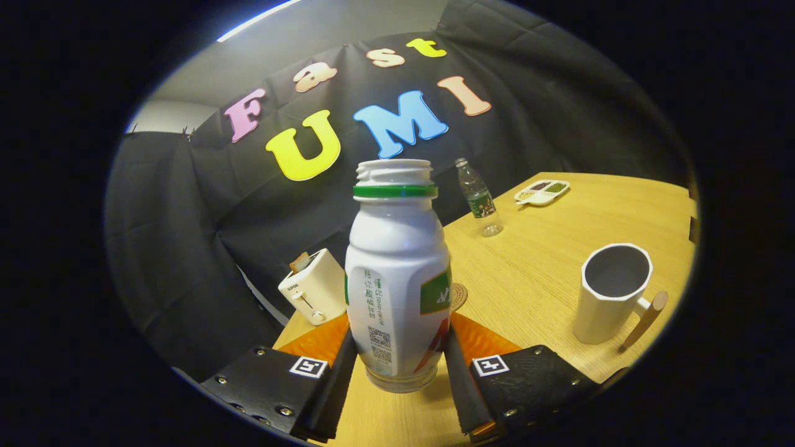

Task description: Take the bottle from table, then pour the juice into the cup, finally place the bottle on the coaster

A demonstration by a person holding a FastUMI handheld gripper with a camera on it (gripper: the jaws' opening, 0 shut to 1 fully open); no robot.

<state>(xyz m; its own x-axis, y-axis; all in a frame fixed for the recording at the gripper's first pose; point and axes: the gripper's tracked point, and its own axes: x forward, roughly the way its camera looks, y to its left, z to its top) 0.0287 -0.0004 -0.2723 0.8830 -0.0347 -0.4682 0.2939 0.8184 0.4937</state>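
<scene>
The single gripper view rides on the gripper (397, 372) and faces forward along both fingers, low over the table (534, 279) and tilted. The fingers press the sides of the bottle (397, 279), which stands close to the lens. The table's far edge and the booth wall lie beyond.

Bottle (397, 273) between the tongs (397, 366), coaster (458, 295) behind it, cup (612, 292) right, toaster (313, 287) left.

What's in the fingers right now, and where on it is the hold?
The white bottle, uncapped and upright. Both fingers press on its lower body, one on each side, just above the base. The gripper is shut on it.
</scene>
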